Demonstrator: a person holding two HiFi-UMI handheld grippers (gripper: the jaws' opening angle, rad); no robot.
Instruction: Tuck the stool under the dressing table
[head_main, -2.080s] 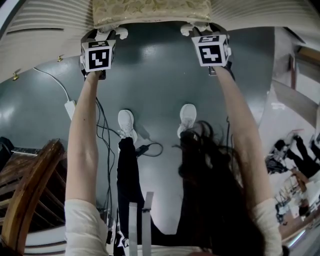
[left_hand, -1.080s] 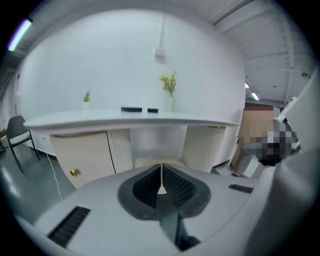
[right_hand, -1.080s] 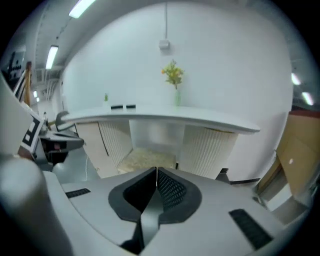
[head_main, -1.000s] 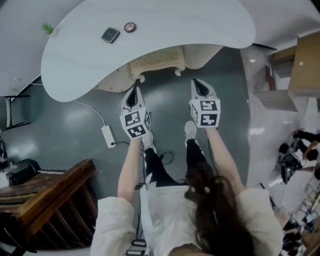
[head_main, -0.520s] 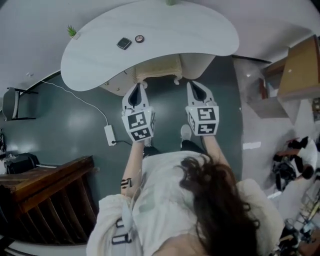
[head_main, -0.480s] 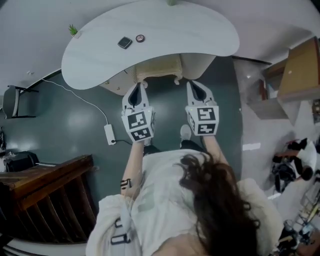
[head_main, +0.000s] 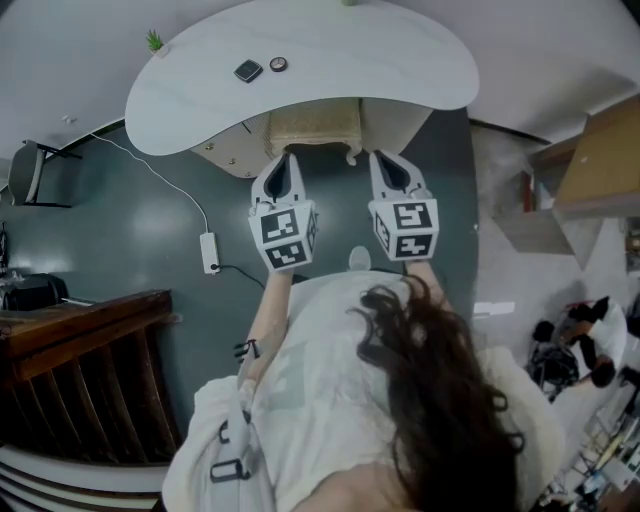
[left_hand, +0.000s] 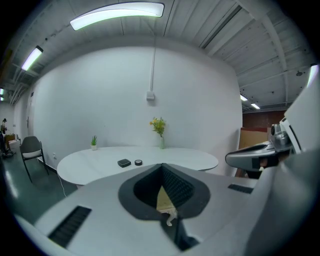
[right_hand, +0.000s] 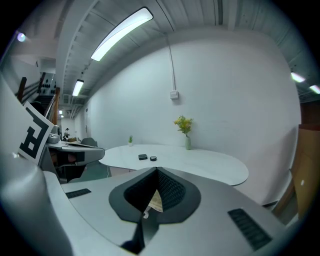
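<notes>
The cream cushioned stool (head_main: 313, 128) sits mostly beneath the white curved surface (head_main: 380, 60) (task looks done); left tongs (head_main: 284, 160) and right tongs (head_main: 388, 160) are closed, empty.

Nothing here can be read: no word, number or brand. The only print is the black-and-white square pattern on the left cube (head_main: 282, 226), riding on the left gripper (head_main: 286, 156), and on the right cube (head_main: 406, 230), riding on the right gripper (head_main: 384, 156). These are coded blocks, not letters. The dark square thing (head_main: 248, 70) and the round thing (head_main: 278, 64) near the desk's (head_main: 400, 60) left end are too small to show any marking.
</notes>
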